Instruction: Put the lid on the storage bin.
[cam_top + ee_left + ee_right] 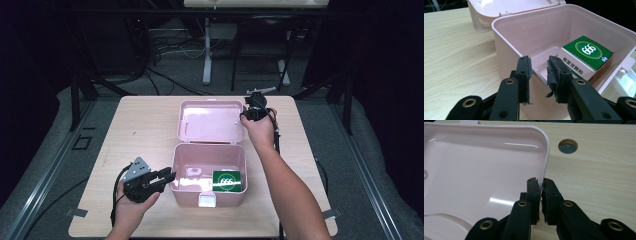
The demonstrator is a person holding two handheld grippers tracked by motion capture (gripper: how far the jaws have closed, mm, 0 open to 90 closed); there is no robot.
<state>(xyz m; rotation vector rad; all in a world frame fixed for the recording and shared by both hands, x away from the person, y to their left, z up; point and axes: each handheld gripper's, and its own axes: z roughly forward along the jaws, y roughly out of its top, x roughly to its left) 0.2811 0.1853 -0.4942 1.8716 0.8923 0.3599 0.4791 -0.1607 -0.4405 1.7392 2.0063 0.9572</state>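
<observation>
One pink plastic box (pixel 209 170) stands open near the front of the one wooden table (pixel 140 130), its single lid (pixel 210 121) folded back flat behind it on the tabletop. Inside the box lies one green carton (pixel 227 180) marked 666, set in the right half against the front wall; the left gripper view shows its white side printed with characters. Two grippers are at work. The left gripper (pixel 167 176) sits at the box's left wall, one jaw outside and one inside over the rim, the jaws a narrow gap apart and, in the left gripper view, not yet pressed onto the wall. The right gripper (pixel 251 111) is at the lid's right edge, its jaws pinched onto that rim. One round hole (pixel 568 146) shows in the table beyond the lid.
</observation>
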